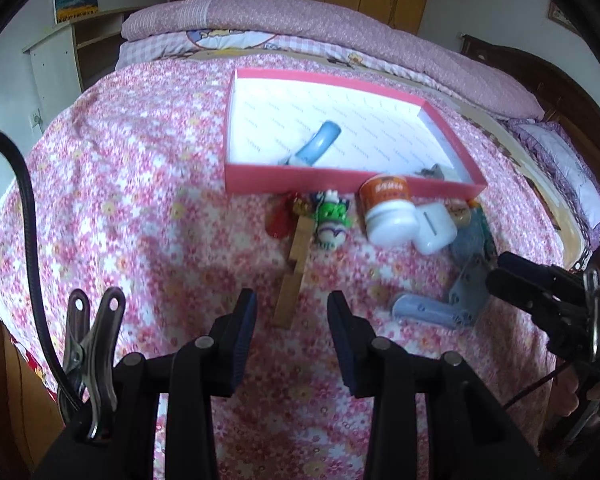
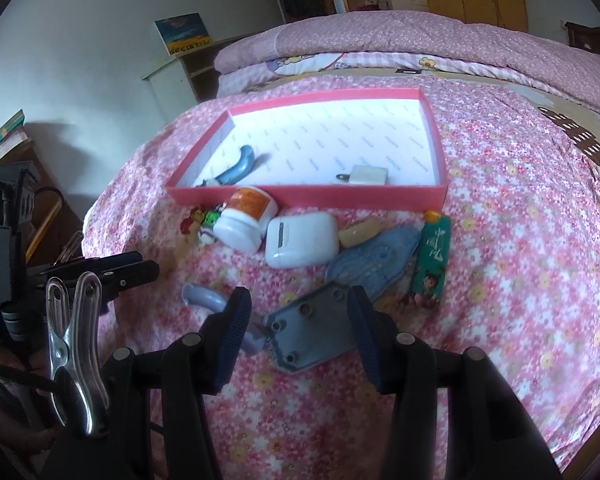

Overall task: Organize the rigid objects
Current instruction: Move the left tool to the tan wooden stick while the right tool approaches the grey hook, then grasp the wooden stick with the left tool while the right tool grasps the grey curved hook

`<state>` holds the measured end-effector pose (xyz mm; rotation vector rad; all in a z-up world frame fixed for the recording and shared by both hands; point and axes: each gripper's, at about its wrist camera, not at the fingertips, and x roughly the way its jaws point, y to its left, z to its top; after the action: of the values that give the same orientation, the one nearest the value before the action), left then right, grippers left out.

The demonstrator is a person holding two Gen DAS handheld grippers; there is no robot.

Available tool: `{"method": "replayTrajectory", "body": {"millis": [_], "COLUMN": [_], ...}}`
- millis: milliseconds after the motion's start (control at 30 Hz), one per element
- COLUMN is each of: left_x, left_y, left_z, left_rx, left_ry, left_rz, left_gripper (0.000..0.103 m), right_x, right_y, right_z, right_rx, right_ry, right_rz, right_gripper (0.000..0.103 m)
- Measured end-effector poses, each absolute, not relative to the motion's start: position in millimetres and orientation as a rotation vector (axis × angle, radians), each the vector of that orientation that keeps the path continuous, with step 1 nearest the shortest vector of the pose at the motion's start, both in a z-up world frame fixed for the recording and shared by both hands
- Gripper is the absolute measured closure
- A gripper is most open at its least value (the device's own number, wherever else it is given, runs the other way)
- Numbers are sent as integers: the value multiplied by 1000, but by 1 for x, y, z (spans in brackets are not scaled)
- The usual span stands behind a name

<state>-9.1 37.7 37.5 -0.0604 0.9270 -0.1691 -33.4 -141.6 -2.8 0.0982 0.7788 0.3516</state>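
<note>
A pink box (image 1: 352, 185) (image 2: 308, 197) with a white floor lies on the flowered bedspread. It holds a blue curved handle (image 1: 320, 145) (image 2: 238, 169) and a white charger (image 2: 368, 176). My left gripper (image 1: 292, 306) is open, and the near end of a wooden clip (image 1: 295, 268) lies between its fingertips without touching the pads. My right gripper (image 2: 298, 300) is open over a grey plate with holes (image 2: 312, 332) (image 1: 469, 280), which is joined to a pale blue tube (image 2: 204, 298) (image 1: 424, 309).
In front of the box lie an orange-and-white bottle (image 1: 388, 212) (image 2: 244, 220), a white earbud case (image 1: 436, 229) (image 2: 300, 240), a green toy figure (image 1: 332, 216), a red toy (image 1: 280, 216), a blue remote-like piece (image 2: 372, 260) and a green tube (image 2: 430, 256). Folded quilts lie behind.
</note>
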Motion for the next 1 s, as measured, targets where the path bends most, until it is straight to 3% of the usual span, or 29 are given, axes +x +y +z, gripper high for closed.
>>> {"method": "replayTrajectory", "body": {"millis": [400, 533, 767, 867, 1000], "left_x": [4, 9, 17, 17, 14], "left_y": [24, 19, 20, 19, 21], "left_z": [30, 24, 16, 16, 17], "left_rx": [25, 58, 56, 61, 57], "left_ry": [883, 875, 877, 868, 863], "left_rz": [-155, -155, -149, -145, -153], "left_gripper": [65, 72, 73, 84, 91], "right_x": [-40, -40, -38, -37, -38], "right_y": [-134, -133, -133, -133, -133], "right_z": [-13, -14, -18, -19, -19], "right_rx": [86, 85, 93, 96, 97], "right_ry": [802, 806, 816, 819, 820], "right_rz": [374, 381, 388, 390, 390], "right_gripper": [52, 52, 52, 52, 52]}}
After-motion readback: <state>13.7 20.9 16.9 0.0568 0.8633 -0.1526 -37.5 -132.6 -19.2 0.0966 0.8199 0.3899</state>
